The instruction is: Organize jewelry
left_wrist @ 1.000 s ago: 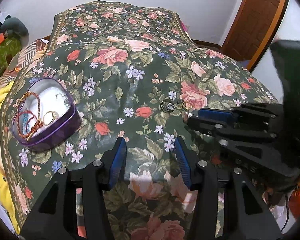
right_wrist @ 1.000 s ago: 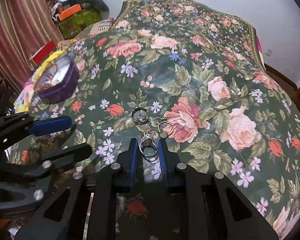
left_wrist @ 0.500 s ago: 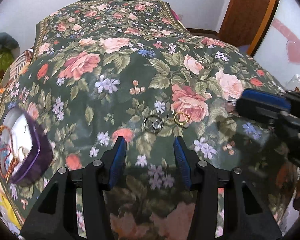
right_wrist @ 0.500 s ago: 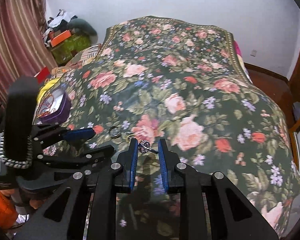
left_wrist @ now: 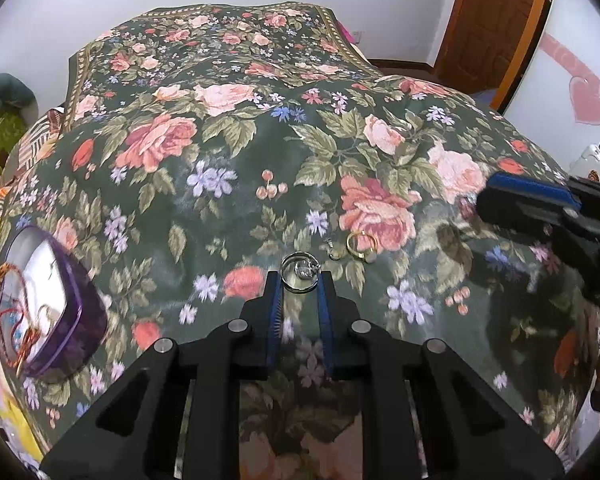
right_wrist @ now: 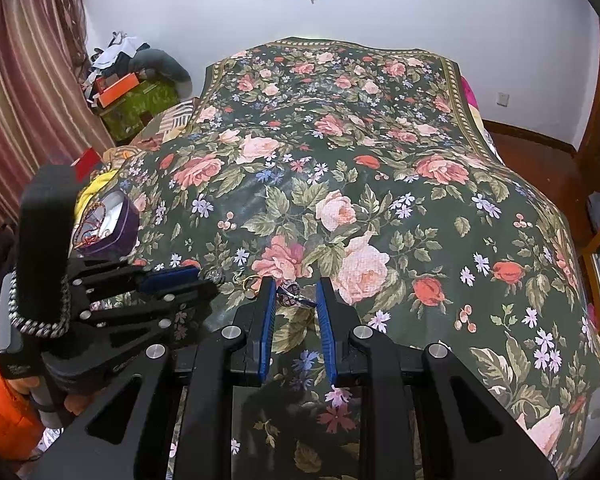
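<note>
**Left fingers narrowed around the silver ring**

Left wrist view: the left gripper (left_wrist: 299, 280) has narrowed since a second ago, its tips flanking the silver ring (left_wrist: 299, 276) on the bedspread (left_wrist: 220, 208); whether it grips it, I cannot tell. A gold ring (left_wrist: 361, 243) lies just beyond, to the right; the purple tin (left_wrist: 60, 312) sits far left.

Right wrist view: the right gripper (right_wrist: 296, 294) pinches a small charm (right_wrist: 291, 294) at its tips.

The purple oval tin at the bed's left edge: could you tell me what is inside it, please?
The purple oval tin holds a tangle of red and gold chains or bangles against a pale, shiny lining. Whatever lies beneath that tangle or behind the near wall is hidden.
</note>
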The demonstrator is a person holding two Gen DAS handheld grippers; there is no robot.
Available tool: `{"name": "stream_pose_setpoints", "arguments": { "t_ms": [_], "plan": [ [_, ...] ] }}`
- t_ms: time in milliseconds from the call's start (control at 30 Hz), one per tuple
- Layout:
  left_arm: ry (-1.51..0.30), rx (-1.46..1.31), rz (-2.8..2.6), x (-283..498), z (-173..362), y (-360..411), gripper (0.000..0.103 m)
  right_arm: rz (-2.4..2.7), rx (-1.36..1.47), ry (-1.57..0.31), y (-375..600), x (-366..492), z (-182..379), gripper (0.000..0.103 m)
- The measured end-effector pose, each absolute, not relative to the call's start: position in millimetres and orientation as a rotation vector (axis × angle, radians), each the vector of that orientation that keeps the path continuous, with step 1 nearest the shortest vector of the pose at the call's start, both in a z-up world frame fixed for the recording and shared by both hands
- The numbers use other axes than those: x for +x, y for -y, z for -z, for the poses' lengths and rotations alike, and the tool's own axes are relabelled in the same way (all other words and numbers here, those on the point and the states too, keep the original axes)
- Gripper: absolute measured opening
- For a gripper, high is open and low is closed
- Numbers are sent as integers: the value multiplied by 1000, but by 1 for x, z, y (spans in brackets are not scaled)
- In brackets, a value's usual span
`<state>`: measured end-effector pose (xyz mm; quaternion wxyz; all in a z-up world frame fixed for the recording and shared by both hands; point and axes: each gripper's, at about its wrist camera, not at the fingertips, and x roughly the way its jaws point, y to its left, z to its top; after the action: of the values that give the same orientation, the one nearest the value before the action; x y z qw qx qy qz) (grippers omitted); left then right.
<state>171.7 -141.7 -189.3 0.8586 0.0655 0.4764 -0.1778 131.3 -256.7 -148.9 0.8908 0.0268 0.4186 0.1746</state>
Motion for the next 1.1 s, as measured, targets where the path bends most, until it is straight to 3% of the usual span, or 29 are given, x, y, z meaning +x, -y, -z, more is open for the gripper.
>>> {"name": "stream_pose_setpoints", "arguments": {
  "t_ms": [100, 133, 733, 800, 933, 1100],
  "plan": [
    [-1003, 125, 377, 160, 186, 133, 14, -366, 56, -869, 256, 130, 149, 18],
    [-1006, 121, 380, 157, 185, 131, 5, -368, 55, -869, 256, 130, 148, 18],
    [-1024, 99, 382, 145, 173, 119, 6, -372, 37, -854, 247, 121, 141, 18],
    [-1019, 104, 394, 150, 169, 126, 7, -366, 40, -852, 250, 121, 141, 18],
    [-999, 112, 447, 156, 164, 146, 22, -355, 53, -845, 258, 123, 138, 18],
    [-1028, 135, 480, 168, 177, 172, 24, -344, 69, -837, 266, 124, 137, 18]
  ]
}}
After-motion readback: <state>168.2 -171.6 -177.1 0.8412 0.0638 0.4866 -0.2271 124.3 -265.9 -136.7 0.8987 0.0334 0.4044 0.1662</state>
